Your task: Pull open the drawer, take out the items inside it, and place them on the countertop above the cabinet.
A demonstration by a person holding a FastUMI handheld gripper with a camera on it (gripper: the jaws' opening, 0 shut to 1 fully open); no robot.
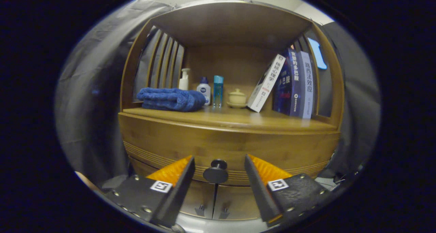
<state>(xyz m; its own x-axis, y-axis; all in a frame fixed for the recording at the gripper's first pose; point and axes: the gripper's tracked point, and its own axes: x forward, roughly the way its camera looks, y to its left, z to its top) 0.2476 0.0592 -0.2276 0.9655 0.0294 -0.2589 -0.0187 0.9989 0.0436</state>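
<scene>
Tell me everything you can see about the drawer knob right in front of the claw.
The drawer knob is a small dark round knob, seemingly metal, with a wide flat disc facing outward and a smaller round part behind it. It sticks out from the middle of the wooden drawer front, which looks closed, just above the seam of two lower doors. It sits between the fingers of the open claw, with a gap on each side, so neither finger touches it.

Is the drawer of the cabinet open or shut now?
Shut. The drawer front sits flush with the cabinet, nothing pulled out. The gripper fingers stand open on either side of the knob.
</scene>
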